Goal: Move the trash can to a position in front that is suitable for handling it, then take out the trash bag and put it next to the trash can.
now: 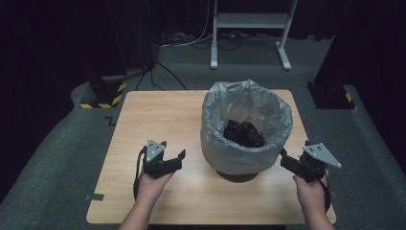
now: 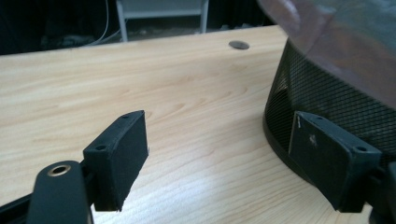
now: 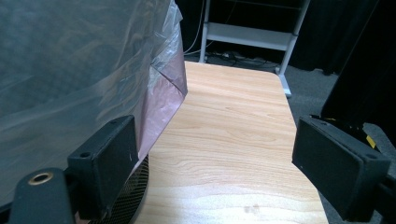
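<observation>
A black mesh bin [image 1: 237, 171] lined with a clear plastic bag [image 1: 246, 103] stands on the wooden table [image 1: 158, 112], right of centre. Dark crumpled stuff [image 1: 243, 133] lies inside it. My left gripper [image 1: 172, 149] is held just left of the bin, open and holding nothing. In the left gripper view the gripper [image 2: 219, 121] looks across bare tabletop, with the mesh wall [image 2: 336, 98] close behind its right jaw. My right gripper [image 1: 294, 150] hovers at the bin's right side, open too. The right gripper view has the gripper [image 3: 215, 126] beside the bag [image 3: 70, 70], its left jaw almost against the plastic.
A white metal stand [image 1: 249, 21] and cables sit on the grey carpet behind the table. Two black posts with yellow-black striped bases [image 1: 103, 93] flank the far corners. A small dark round mark [image 2: 239, 45] lies on the tabletop. The table's right edge [image 3: 299, 130] runs near my right gripper.
</observation>
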`<state>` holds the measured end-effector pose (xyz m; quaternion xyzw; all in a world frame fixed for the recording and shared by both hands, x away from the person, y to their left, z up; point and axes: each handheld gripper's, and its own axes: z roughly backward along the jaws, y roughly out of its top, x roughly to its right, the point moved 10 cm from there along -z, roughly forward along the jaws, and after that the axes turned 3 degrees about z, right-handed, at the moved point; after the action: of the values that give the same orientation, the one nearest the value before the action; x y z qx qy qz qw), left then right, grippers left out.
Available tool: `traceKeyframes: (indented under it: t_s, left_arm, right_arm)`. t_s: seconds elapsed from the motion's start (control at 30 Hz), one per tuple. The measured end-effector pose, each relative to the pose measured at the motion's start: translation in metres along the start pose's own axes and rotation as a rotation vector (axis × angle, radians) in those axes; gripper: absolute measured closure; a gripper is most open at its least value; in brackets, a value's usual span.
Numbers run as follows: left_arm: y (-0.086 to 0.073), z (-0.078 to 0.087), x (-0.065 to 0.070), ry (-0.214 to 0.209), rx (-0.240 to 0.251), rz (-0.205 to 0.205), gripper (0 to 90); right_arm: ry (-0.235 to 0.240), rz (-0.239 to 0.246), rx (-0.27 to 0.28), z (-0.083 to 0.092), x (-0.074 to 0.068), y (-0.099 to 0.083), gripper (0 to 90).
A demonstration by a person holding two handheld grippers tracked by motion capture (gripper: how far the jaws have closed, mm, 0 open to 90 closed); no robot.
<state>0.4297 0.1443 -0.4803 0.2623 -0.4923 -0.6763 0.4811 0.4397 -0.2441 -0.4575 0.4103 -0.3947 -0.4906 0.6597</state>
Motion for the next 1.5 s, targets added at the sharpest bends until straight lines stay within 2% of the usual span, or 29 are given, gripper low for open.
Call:
traceKeyframes:
  t_s: [0.1, 0.2, 0.3, 0.43, 0.5, 0.57, 0.67, 0.7, 0.77, 0.83, 0.9, 1.0, 1.13, 1.23, 1.33, 1.43, 1.5]
  left_arm:
    - [0.005, 0.003, 0.004, -0.021, 0.026, 0.001, 19.3]
    - [0.007, 0.006, 0.009, -0.047, 0.043, -0.008, 18.9]
    - [0.008, 0.009, 0.011, -0.059, 0.055, -0.010, 18.4]
    - [0.013, 0.012, 0.012, -0.064, 0.077, -0.005, 18.3]
    - [0.016, 0.013, 0.013, -0.068, 0.087, 0.005, 18.2]
    - [0.019, 0.013, 0.015, -0.073, 0.097, 0.011, 17.7]
    - [0.022, 0.015, 0.019, -0.072, 0.112, -0.006, 17.7]
    - [0.024, 0.016, 0.021, -0.070, 0.128, -0.005, 17.7]
    - [0.028, 0.018, 0.024, -0.081, 0.159, -0.006, 17.6]
    - [0.032, 0.020, 0.027, -0.096, 0.175, -0.001, 16.7]
    - [0.037, 0.022, 0.031, -0.113, 0.204, 0.020, 16.4]
    - [0.041, 0.026, 0.033, -0.110, 0.231, -0.004, 16.0]
    - [0.045, 0.033, 0.036, -0.123, 0.260, 0.011, 14.9]
    - [0.050, 0.039, 0.038, -0.122, 0.276, 0.018, 14.7]
    - [0.060, 0.045, 0.042, -0.133, 0.308, -0.001, 14.7]
    - [0.068, 0.050, 0.048, -0.151, 0.353, 0.019, 14.6]
    - [0.069, 0.050, 0.052, -0.153, 0.358, 0.003, 14.6]
  right_arm:
    - [0.005, -0.006, 0.019, 0.005, -0.002, 0.001, 14.0]
    - [-0.016, -0.022, 0.028, 0.007, -0.004, 0.002, 13.9]
    - [-0.015, -0.034, 0.065, 0.010, -0.007, 0.004, 13.9]
    - [0.015, -0.122, 0.144, 0.013, -0.005, 0.010, 13.8]
    - [0.028, -0.143, 0.170, 0.014, -0.005, 0.012, 13.7]
    - [0.033, -0.133, 0.180, 0.016, -0.005, 0.012, 13.7]
    - [0.022, -0.133, 0.211, 0.021, -0.002, 0.017, 13.6]
    - [0.020, -0.135, 0.235, 0.023, -0.002, 0.020, 13.6]
    - [0.023, -0.135, 0.228, 0.027, -0.001, 0.024, 13.5]
    - [-0.003, -0.110, 0.219, 0.030, 0.000, 0.026, 13.5]
    - [-0.006, -0.088, 0.242, 0.034, -0.001, 0.031, 13.2]
    - [-0.009, -0.085, 0.263, 0.037, -0.001, 0.037, 13.2]
    - [-0.021, -0.065, 0.298, 0.045, -0.002, 0.043, 13.2]
    - [-0.016, -0.057, 0.323, 0.049, -0.004, 0.047, 13.4]
    - [-0.011, -0.044, 0.348, 0.054, -0.005, 0.053, 13.6]
    - [-0.005, -0.013, 0.376, 0.063, -0.008, 0.057, 13.5]
    - [-0.001, -0.013, 0.390, 0.068, -0.008, 0.059, 13.5]
